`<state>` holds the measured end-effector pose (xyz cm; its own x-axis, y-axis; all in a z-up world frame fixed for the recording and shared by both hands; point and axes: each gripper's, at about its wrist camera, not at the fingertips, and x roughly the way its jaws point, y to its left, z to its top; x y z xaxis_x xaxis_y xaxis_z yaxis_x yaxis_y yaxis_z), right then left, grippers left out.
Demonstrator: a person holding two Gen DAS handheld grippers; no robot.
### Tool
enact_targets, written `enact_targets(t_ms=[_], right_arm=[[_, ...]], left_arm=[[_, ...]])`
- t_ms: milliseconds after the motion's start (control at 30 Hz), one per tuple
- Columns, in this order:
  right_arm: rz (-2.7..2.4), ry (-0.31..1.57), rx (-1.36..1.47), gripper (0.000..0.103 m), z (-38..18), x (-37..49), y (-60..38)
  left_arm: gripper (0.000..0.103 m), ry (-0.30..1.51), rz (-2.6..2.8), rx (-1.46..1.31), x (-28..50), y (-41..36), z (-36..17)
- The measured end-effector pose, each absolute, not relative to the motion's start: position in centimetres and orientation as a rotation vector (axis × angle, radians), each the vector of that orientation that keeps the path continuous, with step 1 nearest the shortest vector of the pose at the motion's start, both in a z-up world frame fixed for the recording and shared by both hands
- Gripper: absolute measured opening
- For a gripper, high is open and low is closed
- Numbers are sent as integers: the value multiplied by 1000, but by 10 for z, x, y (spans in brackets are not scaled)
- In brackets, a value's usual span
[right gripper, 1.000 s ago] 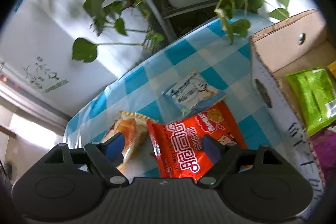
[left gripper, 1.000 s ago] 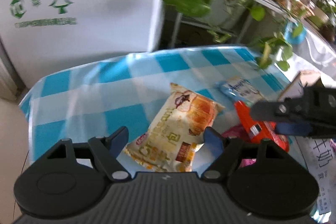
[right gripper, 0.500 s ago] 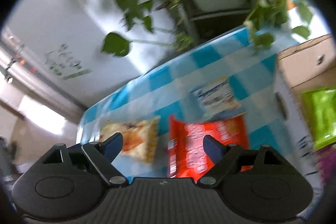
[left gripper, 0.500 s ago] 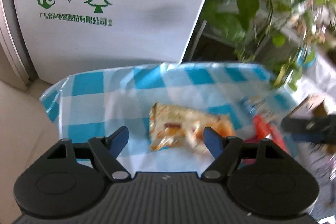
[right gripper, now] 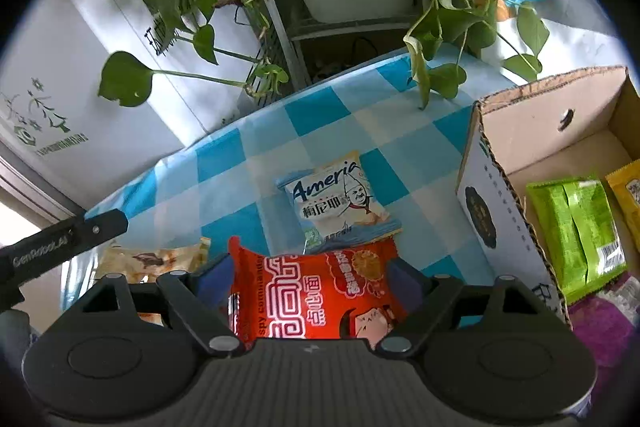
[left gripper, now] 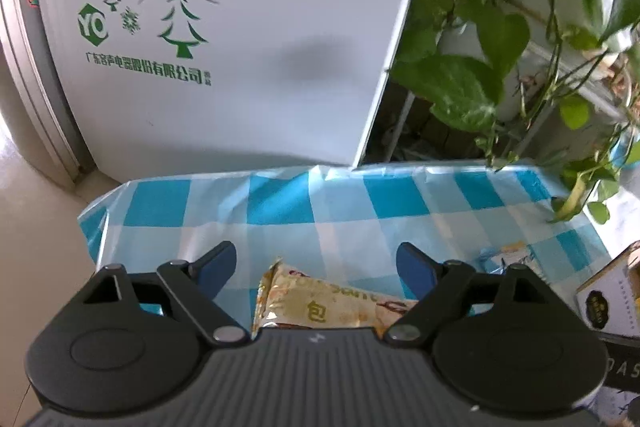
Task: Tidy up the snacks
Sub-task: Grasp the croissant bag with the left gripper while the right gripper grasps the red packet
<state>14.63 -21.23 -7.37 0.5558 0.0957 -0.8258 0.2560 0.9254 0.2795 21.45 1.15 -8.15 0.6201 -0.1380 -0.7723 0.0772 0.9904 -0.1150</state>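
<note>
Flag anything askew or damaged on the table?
No damage or spills visible. Three packets still lie loose outside the cardboard box: red packet overlapping the white Ameria packet, and the yellow bread packet. A plant vine trails onto the tablecloth.

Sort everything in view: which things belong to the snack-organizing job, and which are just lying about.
Job:
red snack packet
white-blue Ameria packet
beige bread packet
cardboard box
green packet in the box
left gripper, right gripper

Lying about:
trailing plant
white appliance
checked tablecloth
</note>
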Motion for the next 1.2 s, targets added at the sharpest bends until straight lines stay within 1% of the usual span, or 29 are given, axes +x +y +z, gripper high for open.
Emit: enact_targets(t_ms=[133,400,700,800,833,933,1133,1200], right_arm=[[-72,1009,379,88,-78,149,-207],[59,1048,318,85,-74,137,-192],[184,1084,216,85,-65,95,-174],[201,1076,196,85,-56,77,-172],[192,1071,211,85,-54,73,-174],[147,1068,377,88,-51,62,-193],[-19,1083,784,89,-71,61,-239],[-50,1087,853,91,-78,62,-243]], left_arm=[[89,934,-109,22,213,9,-96],[91,961,-178,70,189,27,-93],[91,1041,-276,173,150,33,-94],[91,1038,-291,154,140,37,-95],[91,1034,-302,141,140,38,-94],[91,985,-334,121,141,39,-84],[91,923,-404,176,151,33,-72],[91,930,-429,205,155,29,-76]])
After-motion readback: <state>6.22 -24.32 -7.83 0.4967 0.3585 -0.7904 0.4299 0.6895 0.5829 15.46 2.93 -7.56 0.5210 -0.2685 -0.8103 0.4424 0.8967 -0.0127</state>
